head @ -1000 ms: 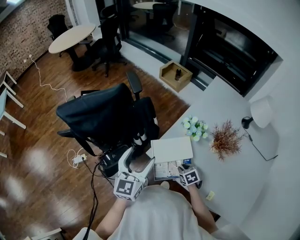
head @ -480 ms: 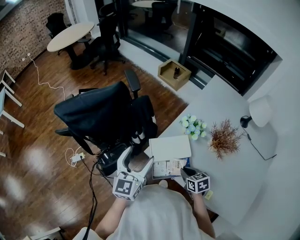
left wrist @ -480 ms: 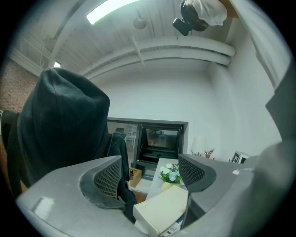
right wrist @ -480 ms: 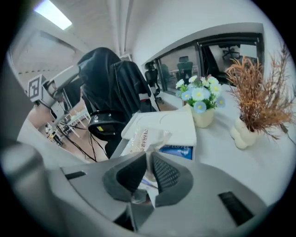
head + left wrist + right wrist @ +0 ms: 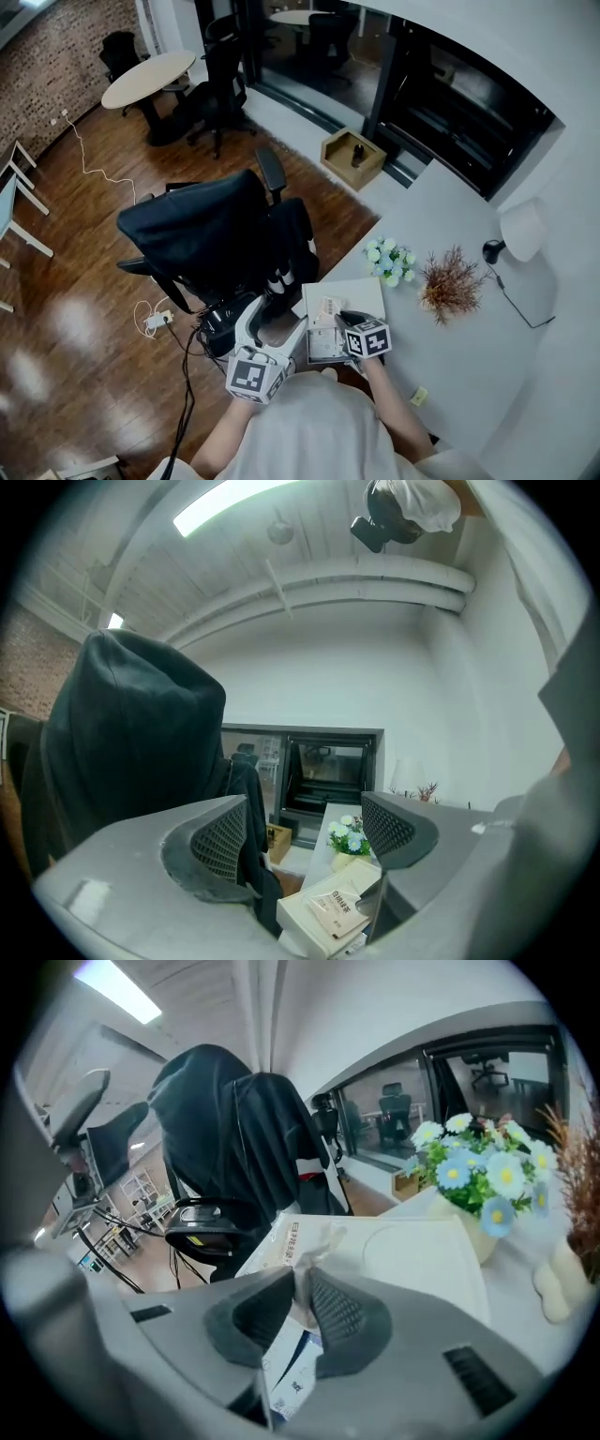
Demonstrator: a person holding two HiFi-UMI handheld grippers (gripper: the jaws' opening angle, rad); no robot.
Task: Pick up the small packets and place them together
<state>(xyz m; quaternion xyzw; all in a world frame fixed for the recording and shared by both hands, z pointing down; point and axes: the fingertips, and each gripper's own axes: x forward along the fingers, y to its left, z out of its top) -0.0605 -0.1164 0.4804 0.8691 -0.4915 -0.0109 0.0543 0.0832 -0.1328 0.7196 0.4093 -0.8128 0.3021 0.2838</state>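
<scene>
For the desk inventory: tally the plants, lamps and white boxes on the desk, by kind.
plants: 2 (flowers, dried sprig)
lamp: 1
white box: 1
total: 4

Beige printed packet (image 5: 305,1239) pinched by right gripper (image 5: 299,1276), over white box (image 5: 422,1251)
</scene>
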